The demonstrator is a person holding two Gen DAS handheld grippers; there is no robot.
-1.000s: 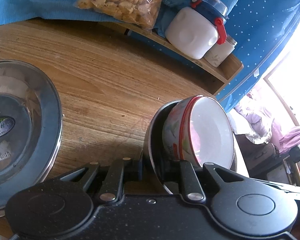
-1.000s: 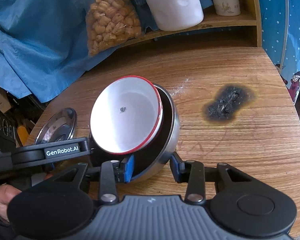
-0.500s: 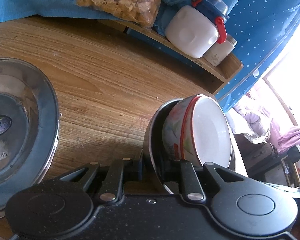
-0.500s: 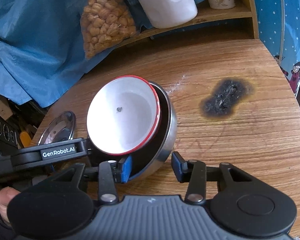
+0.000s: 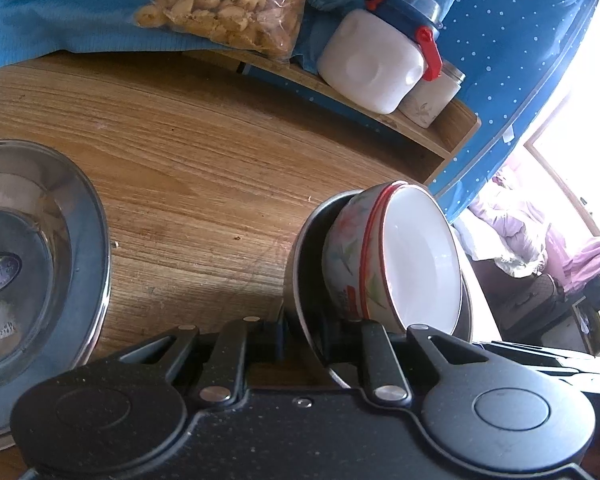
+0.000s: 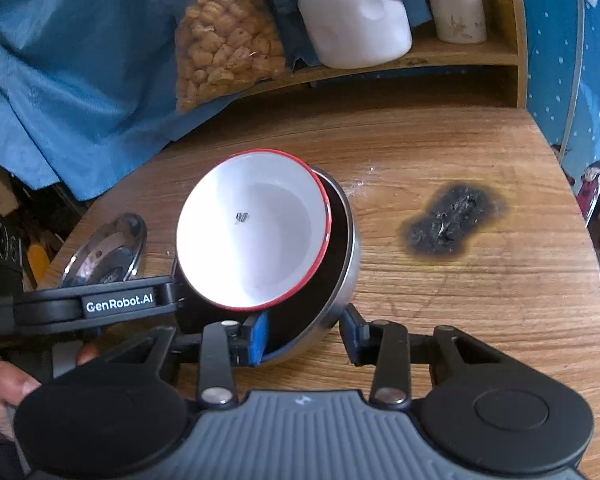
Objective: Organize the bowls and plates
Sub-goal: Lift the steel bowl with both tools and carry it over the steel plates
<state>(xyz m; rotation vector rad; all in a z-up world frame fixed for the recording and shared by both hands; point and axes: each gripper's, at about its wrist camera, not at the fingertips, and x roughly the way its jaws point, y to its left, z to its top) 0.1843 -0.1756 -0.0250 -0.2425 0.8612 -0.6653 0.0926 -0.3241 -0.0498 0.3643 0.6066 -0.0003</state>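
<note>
A white ceramic bowl with a red rim and flowered outside (image 6: 256,228) is nested, tilted, in a dark-lined steel bowl (image 6: 340,280) above the wooden table (image 6: 480,312). The steel bowl's rim is pinched by the left gripper (image 5: 304,336). It is straddled by the right gripper (image 6: 304,332), whose jaws have just been closing without pressing.

Right gripper (image 6: 304,336) jaws just closing after brief widening; steel bowl (image 6: 340,280) rim between fingers (image 6: 260,334), right finger apart from bowl wall. Steel bowl with red-rimmed bowl (image 6: 256,228) sits slightly nearer right gripper than before.
</note>
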